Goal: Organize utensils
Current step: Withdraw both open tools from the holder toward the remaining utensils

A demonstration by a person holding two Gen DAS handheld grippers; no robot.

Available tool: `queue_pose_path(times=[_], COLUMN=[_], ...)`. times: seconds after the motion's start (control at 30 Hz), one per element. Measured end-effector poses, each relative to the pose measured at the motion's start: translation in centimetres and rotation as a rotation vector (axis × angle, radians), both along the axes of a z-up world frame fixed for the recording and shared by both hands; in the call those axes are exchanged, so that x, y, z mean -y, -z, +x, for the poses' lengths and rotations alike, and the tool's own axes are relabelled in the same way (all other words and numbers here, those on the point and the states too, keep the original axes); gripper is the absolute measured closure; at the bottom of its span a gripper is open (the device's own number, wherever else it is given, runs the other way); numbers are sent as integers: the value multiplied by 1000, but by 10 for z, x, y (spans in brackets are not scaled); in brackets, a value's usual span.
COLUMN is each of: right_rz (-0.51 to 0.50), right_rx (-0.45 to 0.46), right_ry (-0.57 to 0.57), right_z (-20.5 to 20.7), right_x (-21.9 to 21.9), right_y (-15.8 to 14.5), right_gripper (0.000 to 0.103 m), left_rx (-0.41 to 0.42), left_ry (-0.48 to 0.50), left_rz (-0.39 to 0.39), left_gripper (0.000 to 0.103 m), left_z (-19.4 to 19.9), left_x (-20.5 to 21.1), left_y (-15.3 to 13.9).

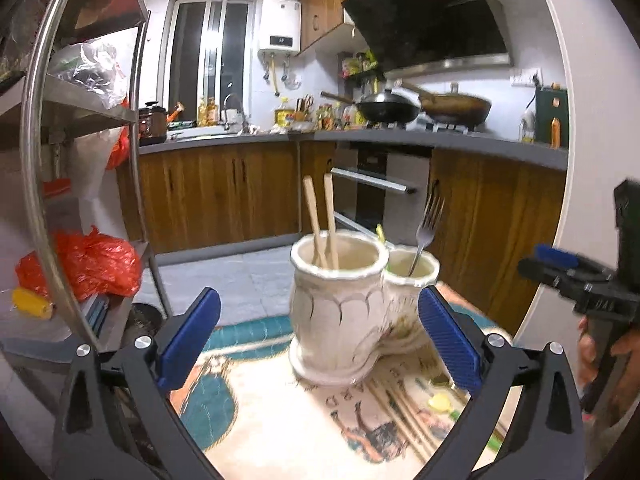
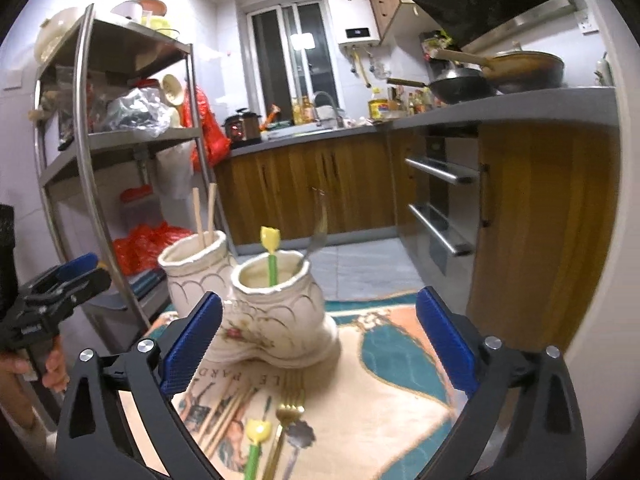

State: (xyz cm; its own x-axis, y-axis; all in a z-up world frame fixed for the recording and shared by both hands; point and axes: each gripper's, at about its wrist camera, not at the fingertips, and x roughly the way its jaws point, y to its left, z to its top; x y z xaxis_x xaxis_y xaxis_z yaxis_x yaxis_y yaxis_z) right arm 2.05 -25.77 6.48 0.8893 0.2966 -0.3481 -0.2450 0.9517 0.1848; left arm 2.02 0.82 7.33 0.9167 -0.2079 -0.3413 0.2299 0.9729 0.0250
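Observation:
A white ceramic double-pot utensil holder (image 1: pixel 344 312) stands on a patterned mat; it also shows in the right wrist view (image 2: pixel 272 312). Its taller pot holds two wooden chopsticks (image 1: pixel 320 220), the lower pot a silver fork (image 1: pixel 426 232) and a green spoon with a yellow tulip top (image 2: pixel 271 252). On the mat lie several chopsticks (image 2: pixel 228 412), a gold fork (image 2: pixel 288 412), a second tulip spoon (image 2: pixel 255 440) and a flower-shaped spoon (image 2: pixel 300 434). My left gripper (image 1: pixel 320 340) is open and empty before the holder. My right gripper (image 2: pixel 320 344) is open and empty above the loose utensils.
A steel shelf rack (image 2: pixel 120 160) with bags stands at the left. Wooden kitchen cabinets (image 2: pixel 320 184) and an oven (image 2: pixel 440 208) lie behind. A white curved edge (image 2: pixel 600 240) bounds the right. The right gripper shows at the right of the left wrist view (image 1: pixel 584 284).

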Motion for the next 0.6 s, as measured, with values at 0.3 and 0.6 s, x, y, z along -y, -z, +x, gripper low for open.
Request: queue_pose_path(times=[0.3, 0.6], right_rz=[-102, -131], right_rx=[-177, -328], right_ry=[35, 0], right_z=[-9, -15], right_x=[2, -2], right_y=[24, 55], right_gripper=[6, 6], left_rx=[-209, -406], left_ry=[39, 49], left_rz=[13, 35], left_gripper=[5, 6], left_z=[-5, -1], left_x=[8, 23], left_y=[45, 89])
